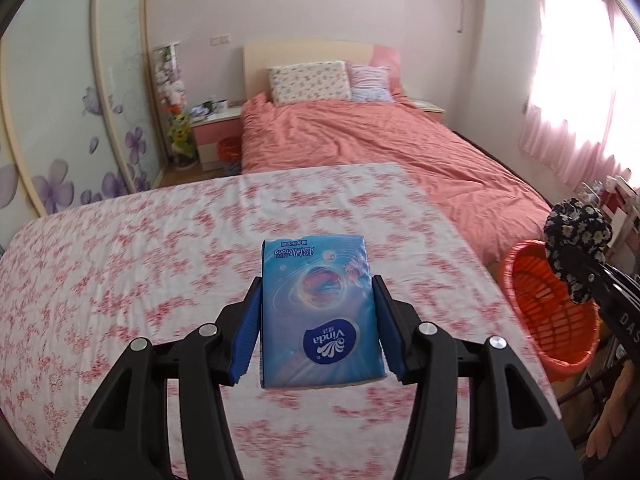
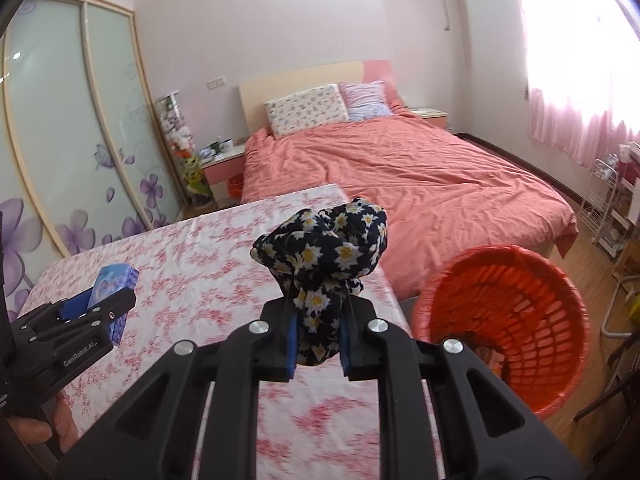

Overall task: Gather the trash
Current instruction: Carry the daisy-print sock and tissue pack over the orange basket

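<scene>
The blue plastic pack of Vinda tissues (image 1: 320, 312) sits between the jaws of your left gripper (image 1: 318, 328); the two blue pads (image 1: 246, 336) press on its long sides, so the jaws are about as wide apart as the pack and closed on it. The pack is held above the bench with the pink and white floral cloth (image 1: 140, 264), and its logo end points back toward the camera. In the right wrist view you see the same pack (image 2: 114, 280) at the far left, over the left part of the bench (image 2: 192, 264).

Your right gripper (image 2: 318, 344) has its jaws nearly together, closed on the lower part of a crumpled dark cloth with white daisy print (image 2: 324, 252). The bunched upper part of the cloth stands out above the fingertips. It is held above the right edge of the bench, near the round orange plastic mesh basket (image 2: 568, 320), which stands on the floor just beside the bench. Some small items lie at the bottom of the basket, but you cannot tell what they are.

Behind the bench is a bed with a salmon pink cover (image 1: 360, 140) and two pillows.
</scene>
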Demonstrator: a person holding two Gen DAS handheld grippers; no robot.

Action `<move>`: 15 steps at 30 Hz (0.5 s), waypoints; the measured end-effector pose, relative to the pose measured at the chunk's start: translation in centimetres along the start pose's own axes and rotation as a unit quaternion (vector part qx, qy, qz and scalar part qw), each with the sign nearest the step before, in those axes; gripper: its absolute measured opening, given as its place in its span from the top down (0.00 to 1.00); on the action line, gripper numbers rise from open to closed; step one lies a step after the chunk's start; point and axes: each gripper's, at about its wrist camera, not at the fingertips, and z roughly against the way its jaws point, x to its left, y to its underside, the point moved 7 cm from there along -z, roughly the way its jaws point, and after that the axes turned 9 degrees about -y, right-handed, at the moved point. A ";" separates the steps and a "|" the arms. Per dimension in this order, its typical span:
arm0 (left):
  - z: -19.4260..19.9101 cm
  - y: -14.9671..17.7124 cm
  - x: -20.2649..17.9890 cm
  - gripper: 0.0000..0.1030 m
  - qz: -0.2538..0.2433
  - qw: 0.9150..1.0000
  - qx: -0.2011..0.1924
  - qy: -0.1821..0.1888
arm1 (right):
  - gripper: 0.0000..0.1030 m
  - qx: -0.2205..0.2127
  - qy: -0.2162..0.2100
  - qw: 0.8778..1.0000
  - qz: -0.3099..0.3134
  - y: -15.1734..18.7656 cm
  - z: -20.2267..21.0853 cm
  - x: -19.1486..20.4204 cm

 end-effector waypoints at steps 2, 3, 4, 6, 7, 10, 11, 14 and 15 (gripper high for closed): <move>0.4 -0.1 -1.6 0.49 -0.007 1.000 -0.003 0.011 | 0.84 -0.006 0.011 1.000 -0.006 0.0 0.9 -1.5; 0.5 -0.2 -2.3 0.49 -0.010 1.000 -0.003 0.017 | 0.84 -0.008 0.015 1.000 -0.008 0.0 1.2 -2.2; 0.7 -0.2 -3.2 0.49 -0.013 1.000 -0.003 0.024 | 0.84 -0.010 0.021 1.000 -0.012 0.1 1.7 -3.2; 1.1 -0.2 -5.0 0.49 -0.020 0.999 -0.004 0.036 | 0.84 -0.013 0.029 0.999 -0.019 0.1 2.3 -4.5; 1.3 -0.2 -5.9 0.49 -0.024 0.999 -0.005 0.044 | 0.84 -0.014 0.033 0.999 -0.023 0.1 2.8 -5.3; 2.0 -0.2 -8.5 0.49 -0.035 0.997 -0.007 0.072 | 0.84 -0.022 0.042 0.998 -0.035 0.3 4.1 -7.5; 2.3 -0.2 -9.5 0.49 -0.039 0.996 -0.008 0.083 | 0.84 -0.024 0.044 0.998 -0.039 0.3 4.6 -8.3; 3.1 -0.1 -12.1 0.49 -0.047 0.992 -0.008 0.115 | 0.84 -0.030 0.050 0.997 -0.049 0.5 5.7 -10.2; 3.2 -0.1 -13.0 0.49 -0.049 0.991 -0.008 0.125 | 0.84 -0.032 0.052 0.997 -0.051 0.5 5.9 -10.8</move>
